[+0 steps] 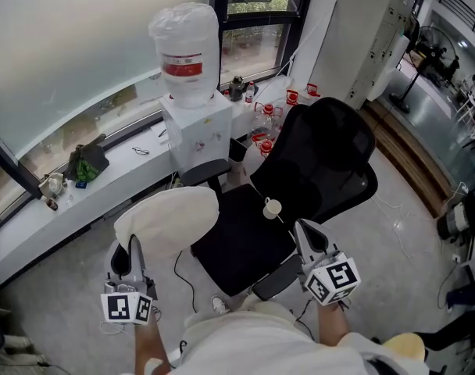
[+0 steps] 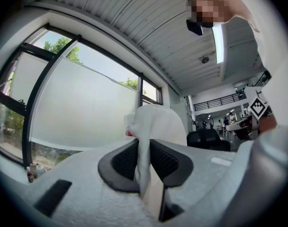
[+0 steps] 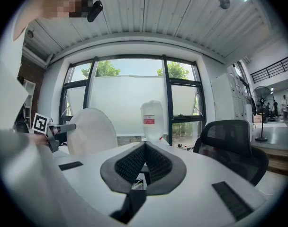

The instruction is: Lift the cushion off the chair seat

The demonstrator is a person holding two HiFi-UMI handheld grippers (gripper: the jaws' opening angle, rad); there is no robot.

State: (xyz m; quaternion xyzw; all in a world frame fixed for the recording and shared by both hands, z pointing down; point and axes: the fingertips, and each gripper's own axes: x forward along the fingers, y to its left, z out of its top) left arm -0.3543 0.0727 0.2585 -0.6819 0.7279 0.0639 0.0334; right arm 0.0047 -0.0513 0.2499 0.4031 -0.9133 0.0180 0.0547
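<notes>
While the left gripper (image 1: 133, 250) pinches the white cushion (image 1: 169, 219) by its near edge, the head view puts the cushion left of the black chair (image 1: 319, 158). The cushion's right edge just overlaps the left border of the seat (image 1: 239, 244). The right gripper (image 1: 306, 237) hangs over the seat's near right corner, apart from the cushion. A water dispenser (image 1: 192, 123) stands close behind the chair. Bare floor (image 1: 409, 233) lies to the right.

Left gripper view: jaws closed on a fold of cushion fabric, which rises above them.

Right gripper view: jaws together, nothing between. The cushion stands on edge at left, well apart from the chair back at right.
</notes>
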